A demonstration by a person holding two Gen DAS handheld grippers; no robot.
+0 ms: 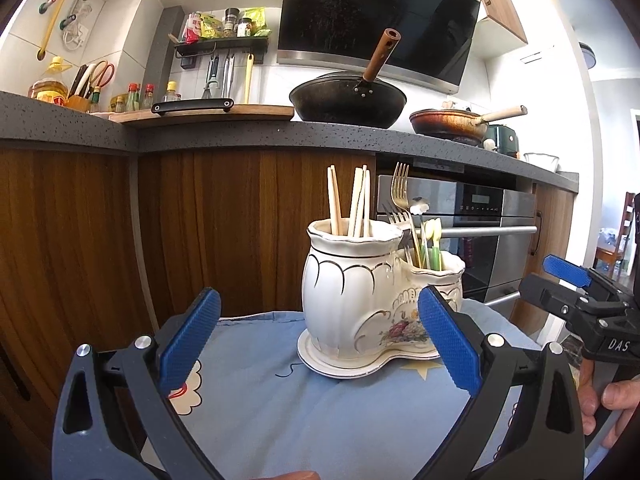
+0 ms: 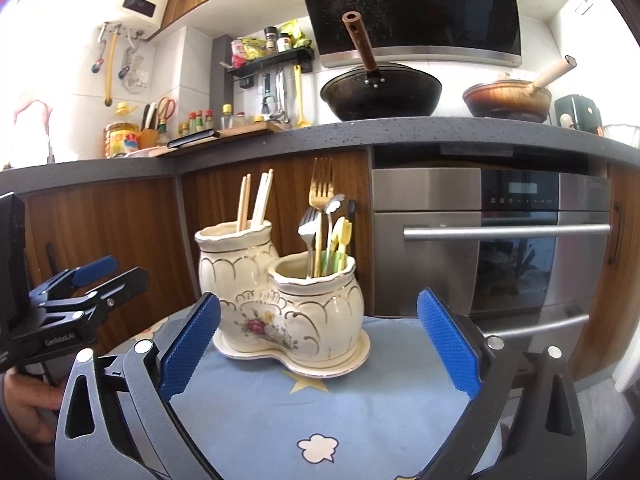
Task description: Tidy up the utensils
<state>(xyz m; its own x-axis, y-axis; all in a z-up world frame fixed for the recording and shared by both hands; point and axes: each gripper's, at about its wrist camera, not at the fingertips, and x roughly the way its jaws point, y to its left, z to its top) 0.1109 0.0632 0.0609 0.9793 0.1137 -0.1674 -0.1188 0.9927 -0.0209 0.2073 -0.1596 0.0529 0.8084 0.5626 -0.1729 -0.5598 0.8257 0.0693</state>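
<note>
Both the left gripper [image 1: 319,336] and right gripper [image 2: 319,338] gape wide, holding nothing. The ceramic holder [image 2: 280,300] hides the chopsticks' [image 2: 256,202] lower ends and cutlery [image 2: 320,216] handles

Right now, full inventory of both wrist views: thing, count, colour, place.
utensil holder: 1, cream, two pots on one saucer, on cloth
chopsticks: several, pale wood, taller pot
gold fork: 1, shorter pot
silver cutlery: a few pieces, shorter pot
cloth: 1, blue, under holder
black wok: 1, counter
brown pan: 1, counter
oven: 1, steel, under counter
left gripper: blue pads, open, empty
right gripper: blue pads, open, empty
</note>
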